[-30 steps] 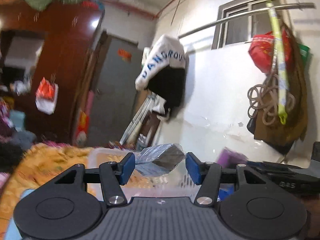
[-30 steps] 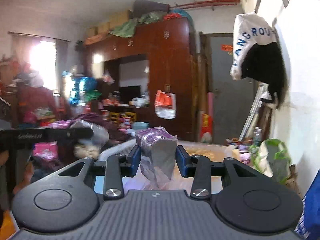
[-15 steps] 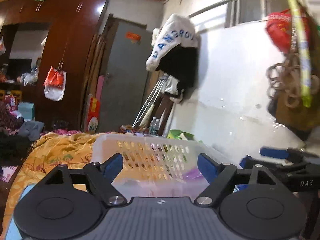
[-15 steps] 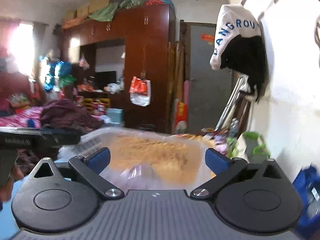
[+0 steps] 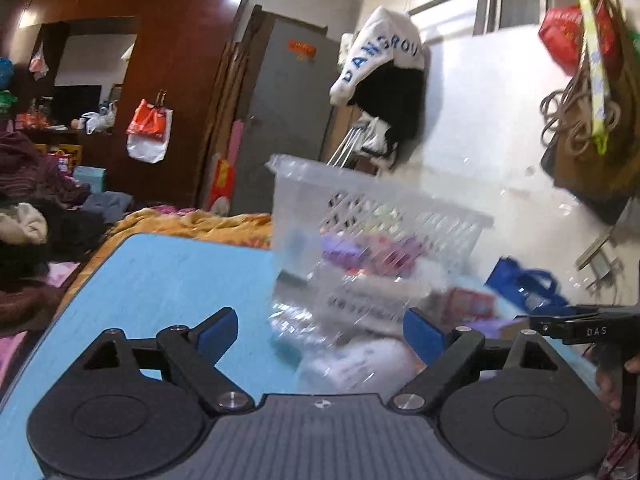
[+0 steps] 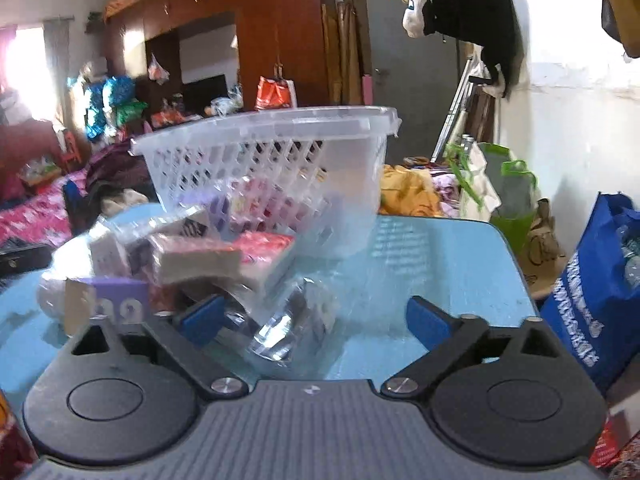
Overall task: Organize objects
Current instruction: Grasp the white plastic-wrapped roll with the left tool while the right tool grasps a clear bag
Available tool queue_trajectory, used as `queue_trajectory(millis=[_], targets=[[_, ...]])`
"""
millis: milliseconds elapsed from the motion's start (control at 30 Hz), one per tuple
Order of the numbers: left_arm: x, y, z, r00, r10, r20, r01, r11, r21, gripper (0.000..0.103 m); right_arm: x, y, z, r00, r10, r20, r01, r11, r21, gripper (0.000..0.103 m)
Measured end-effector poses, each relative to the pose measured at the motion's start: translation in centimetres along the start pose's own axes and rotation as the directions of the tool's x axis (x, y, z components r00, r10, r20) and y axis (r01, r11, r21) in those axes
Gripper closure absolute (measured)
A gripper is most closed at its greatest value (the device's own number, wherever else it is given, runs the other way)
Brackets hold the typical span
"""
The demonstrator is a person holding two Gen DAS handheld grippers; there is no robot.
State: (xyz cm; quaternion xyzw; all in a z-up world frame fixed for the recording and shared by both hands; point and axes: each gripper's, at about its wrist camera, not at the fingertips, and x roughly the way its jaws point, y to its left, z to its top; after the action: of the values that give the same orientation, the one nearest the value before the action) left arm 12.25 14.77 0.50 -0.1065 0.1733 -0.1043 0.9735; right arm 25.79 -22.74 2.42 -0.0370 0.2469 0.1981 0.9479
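A clear plastic basket [image 5: 380, 208] [image 6: 272, 148] with several packets inside stands on the blue table [image 5: 168, 280] [image 6: 440, 264]. In front of it lies a loose pile of plastic-wrapped packets [image 6: 208, 256], among them a purple box [image 6: 116, 304] and a red packet [image 6: 264, 246]. My left gripper [image 5: 320, 334] hangs low over the table, its jaws opening wide, with blurred clear-wrapped packets [image 5: 352, 344] lying between the fingers untouched. My right gripper [image 6: 314, 320] has its jaws closing from full width; a crinkled clear packet [image 6: 284, 324] lies between the fingers, and neither pad touches it. The right gripper [image 5: 580, 326] also shows at the left view's right edge.
A blue shopping bag [image 6: 592, 280] and a green bag [image 6: 508, 196] stand off the table's right edge by the white wall [image 5: 480, 160]. A bed with a yellow blanket [image 5: 192, 224] and heaped clothes lies to the left. A dark wardrobe [image 5: 172, 80] stands behind.
Each gripper held a wrapped packet above the basket a second ago and has let it go. Both jaws spread wide and both grippers sank to table level in front of the basket.
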Motion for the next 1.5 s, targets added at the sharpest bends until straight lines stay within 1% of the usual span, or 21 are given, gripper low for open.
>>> queue_trajectory(millis=[33,133,200,267,333,367,433,467,500,533,600,700,800,867,900,933,1033,1167,1300,1433,1500], targets=[[0.0,0.1,-0.2,1.0,-0.006,-0.008,0.006,1.0,0.005,0.011,0.0,-0.1,-0.1,1.0,0.011,-0.005,-0.011,1.0,0.008,0.019],[0.6,0.4,-0.4,0.998,-0.038,-0.045,0.038,0.999,0.014,0.011,0.3,-0.3,0.0,1.0,0.01,-0.017,-0.009,1.0,0.029,0.019],[1.0,0.4,-0.5,0.997,-0.042,-0.069,0.043,0.999,0.021,0.011,0.7,-0.1,-0.1,0.999,-0.002,-0.041,0.002,1.0,0.01,0.019],[1.4,0.0,-0.9,0.993,-0.052,-0.109,0.059,0.997,0.057,0.011,0.8,0.4,-0.1,0.999,-0.009,-0.046,0.008,1.0,-0.018,0.026],[1.2,-0.2,-1.0,0.99,-0.061,-0.128,0.073,0.993,0.09,0.011,0.8,0.7,-0.2,0.999,-0.029,-0.041,0.027,0.999,-0.04,0.039],[1.2,-0.4,-1.1,0.99,-0.053,-0.133,0.068,0.992,0.106,0.011,0.8,0.7,-0.1,0.999,-0.032,-0.038,0.031,0.999,-0.043,0.042],[1.3,-0.8,-1.2,0.989,-0.037,-0.146,0.057,0.989,0.136,0.012,0.9,0.5,-0.1,0.999,-0.037,-0.031,0.036,0.999,-0.033,0.059],[1.3,-1.0,-1.2,0.988,-0.038,-0.148,0.061,0.987,0.151,0.013,0.9,0.3,-0.1,0.999,-0.039,-0.029,0.039,0.999,-0.025,0.062],[1.2,-1.2,-1.3,0.987,-0.041,-0.155,0.067,0.984,0.166,0.016,0.8,0.0,-0.2,0.999,-0.032,-0.024,0.032,0.999,-0.009,0.062],[1.3,-1.4,-1.6,0.985,-0.046,-0.165,0.077,0.979,0.19,0.023,0.8,-0.2,-0.1,1.0,-0.022,-0.021,0.022,1.0,0.004,0.063],[1.3,-1.7,-1.9,0.983,-0.051,-0.178,0.092,0.969,0.229,0.03,0.7,-0.7,-0.2,1.0,0.002,-0.014,-0.002,1.0,0.031,0.063],[1.2,-1.9,-1.9,0.982,-0.052,-0.18,0.097,0.964,0.249,0.032,0.7,-1.2,-0.2,1.0,0.021,-0.012,-0.02,0.998,0.058,0.063],[0.8,-2.1,-2.1,0.984,-0.05,-0.171,0.096,0.957,0.275,0.034,0.6,-1.2,-0.2,1.0,0.027,-0.008,-0.026,0.998,0.054,0.062],[0.5,-2.3,-2.2,0.988,-0.045,-0.147,0.086,0.954,0.289,0.036,0.4,-1.1,-0.3,1.0,0.022,0.005,-0.022,0.999,0.05,0.064],[0.4,-2.3,-2.2,0.99,-0.044,-0.135,0.082,0.953,0.29,0.037,0.2,-1.3,-0.3,1.0,0.018,0.019,-0.019,0.998,0.06,0.07],[0.3,-2.3,-2.2,0.991,-0.047,-0.123,0.081,0.955,0.285,0.037,0.1,-1.5,-0.3,0.999,0.019,0.03,-0.021,0.997,0.076,0.072],[0.1,-1.8,-2.1,0.994,-0.066,-0.092,0.088,0.963,0.255,0.039,-0.3,-2.6,-0.6,0.997,0.024,0.07,-0.033,0.989,0.143,0.073],[-0.3,-1.2,-2.0,0.994,-0.094,-0.063,0.106,0.97,0.221,0.04,-0.6,-2.4,-0.5,0.996,0.009,0.088,-0.021,0.991,0.135,0.073],[-0.7,-0.8,-2.1,0.993,-0.113,-0.014,0.114,0.977,0.183,0.041,-1.0,-2.6,-0.7,0.993,0.01,0.121,-0.028,0.989,0.148,0.073],[-1.2,0.0,-2.2,0.99,-0.137,0.044,0.13,0.982,0.135,0.041,-1.2,-2.4,-0.7,0.991,0.002,0.137,-0.023,0.989,0.145,0.073],[-1.3,0.2,-2.3,0.988,-0.145,0.059,0.137,0.984,0.117,0.041,-1.3,-2.4,-0.7,0.989,0.005,0.148,-0.027,0.989,0.142,0.073]])
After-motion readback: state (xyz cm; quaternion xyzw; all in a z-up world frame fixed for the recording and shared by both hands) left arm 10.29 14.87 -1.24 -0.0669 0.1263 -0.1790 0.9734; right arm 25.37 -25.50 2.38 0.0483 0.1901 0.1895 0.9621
